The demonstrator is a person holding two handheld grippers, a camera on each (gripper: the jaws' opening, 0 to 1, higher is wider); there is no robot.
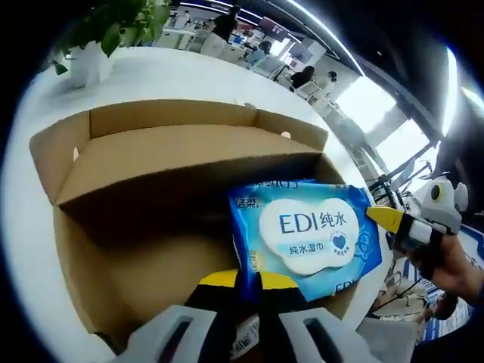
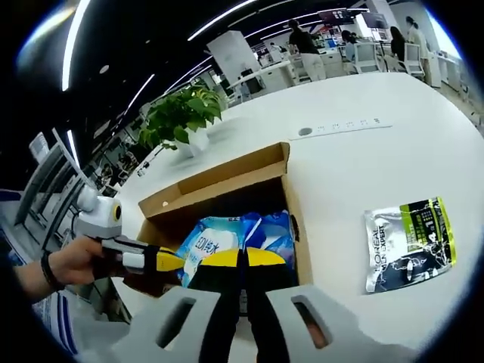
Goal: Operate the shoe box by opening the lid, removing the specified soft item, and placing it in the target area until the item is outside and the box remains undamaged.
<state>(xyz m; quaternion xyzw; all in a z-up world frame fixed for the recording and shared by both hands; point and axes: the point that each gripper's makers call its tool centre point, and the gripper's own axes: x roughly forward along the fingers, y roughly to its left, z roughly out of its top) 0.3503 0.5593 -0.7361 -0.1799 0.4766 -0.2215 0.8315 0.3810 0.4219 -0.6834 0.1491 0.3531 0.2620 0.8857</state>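
The white worktop [image 2: 363, 151] carries an open brown cardboard shoe box [image 1: 151, 162], its lid flap [image 1: 181, 121] folded back and standing away from the cavity; in the right gripper view the same box [image 2: 227, 178] sits left of centre with its far wall upright. Beyond the box, near the worktop's far edge, stands a potted green plant [image 2: 181, 113] in a white pot, seen also in the left gripper view [image 1: 98, 38]. Office desks, chairs and several people occupy the background. A silver and green L'Oreal Paris sachet [image 2: 408, 242] lies flat on the worktop, well apart from the box on its right side. Inside the box is a blue pack of EDI pure-water wet wipes [image 1: 310, 231], tilted up against the near right corner; the right gripper view shows it [image 2: 215, 242] together with further blue packaging just beside it. The left hand-held gripper [image 1: 248, 291] has its yellow-tipped jaws clenched on the lower edge of the wipes pack. The right hand-held gripper [image 2: 243, 261] has its jaws brought together with no gap, positioned over the box's near edge; whether they pinch the packaging cannot be told. A person's hand [image 2: 72, 261] grips the left tool's handle, and the other hand [image 1: 454, 265] grips the right tool's.
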